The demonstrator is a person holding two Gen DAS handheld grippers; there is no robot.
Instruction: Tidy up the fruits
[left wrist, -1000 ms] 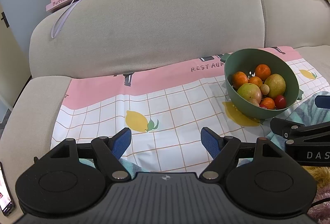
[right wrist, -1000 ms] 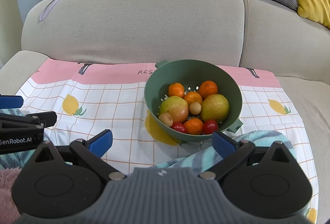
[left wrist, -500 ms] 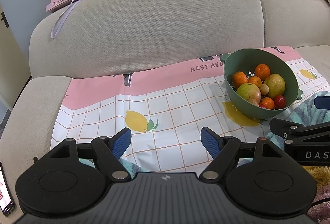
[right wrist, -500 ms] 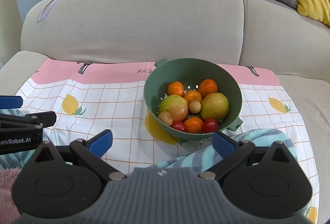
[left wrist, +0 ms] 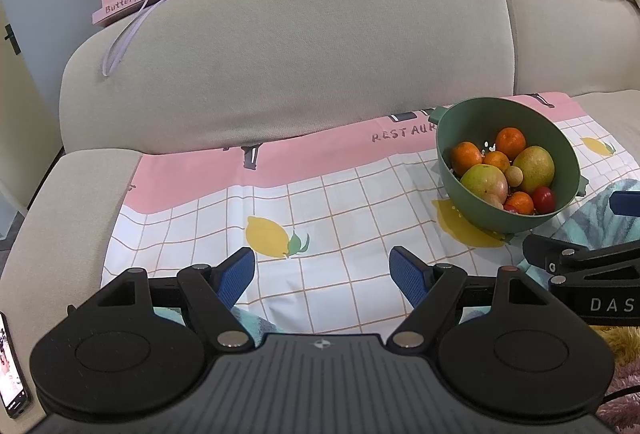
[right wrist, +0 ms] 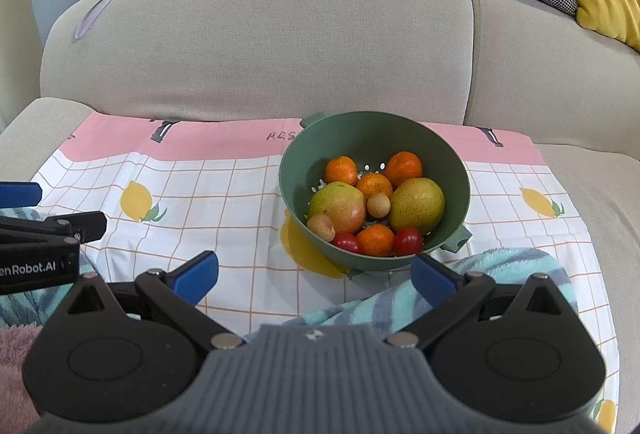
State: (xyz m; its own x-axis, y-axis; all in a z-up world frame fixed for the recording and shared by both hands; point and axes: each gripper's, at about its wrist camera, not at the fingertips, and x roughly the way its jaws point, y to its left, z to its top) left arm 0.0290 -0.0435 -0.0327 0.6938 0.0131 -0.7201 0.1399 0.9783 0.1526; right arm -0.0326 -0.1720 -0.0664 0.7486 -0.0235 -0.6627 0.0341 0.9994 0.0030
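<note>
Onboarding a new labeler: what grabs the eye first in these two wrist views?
The green colander full of fruit, mid-cloth before the sofa back: four oranges, two big greenish pears, two red tomatoes and two small tan fruits. Then the pink-and-white lemon-print cloth beneath it. Both the left gripper and right gripper sit open and empty in the foreground, short of the colander.

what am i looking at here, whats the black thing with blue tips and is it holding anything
These are two handheld grippers, one in each of a person's hands, each with a fisheye camera looking along its own fingers. One picture is from the left gripper, the other from the right gripper; the blue tips are finger pads. Both are open and hold nothing. Ahead, on a lemon-print cloth spread over a sofa, sits a green colander with small oranges, two pears, cherry tomatoes and two small tan fruits. A striped towel lies in front.
</note>
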